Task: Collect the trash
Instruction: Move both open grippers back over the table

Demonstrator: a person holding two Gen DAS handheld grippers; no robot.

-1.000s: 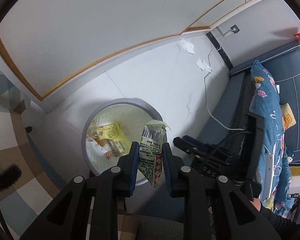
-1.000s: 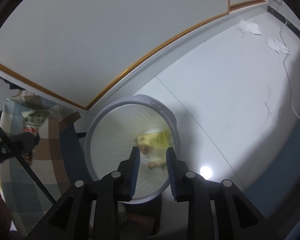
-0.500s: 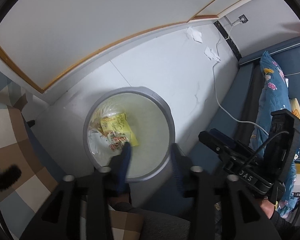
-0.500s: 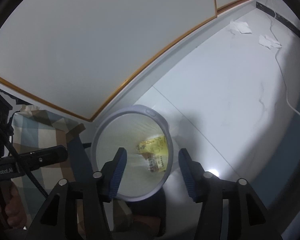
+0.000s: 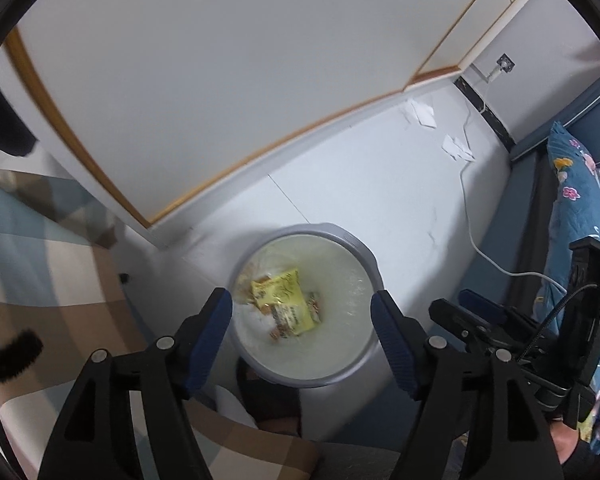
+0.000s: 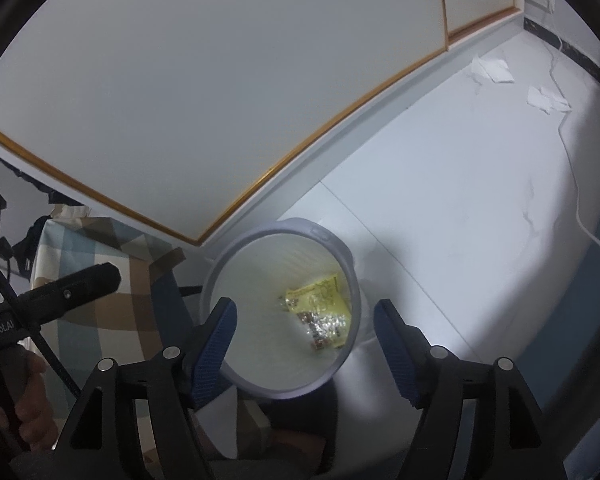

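Left gripper (image 5: 302, 312) and right gripper (image 6: 305, 320): jaws opening, wide, nothing between them. Yellow wrapper (image 5: 282, 300) in bin (image 5: 364, 252), lower centre. 2 paper scraps (image 5: 420, 114) upper right, beside cable (image 5: 466, 216); snagging risk.

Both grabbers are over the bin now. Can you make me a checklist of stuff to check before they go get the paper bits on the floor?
1. Left gripper empty: ok, jaws opening, nothing between them.
2. Right gripper empty: ok, jaws opening, nothing between them.
3. Wrappers inside the bin: ok, the yellow packet lies at the bottom.
4. More trash left: ok, two white paper scraps, one by the wall, one beside it.
5. Path to the scraps clear: not ok, a white cable runs close by the scraps.
6. Bin has room: ok, mostly empty.
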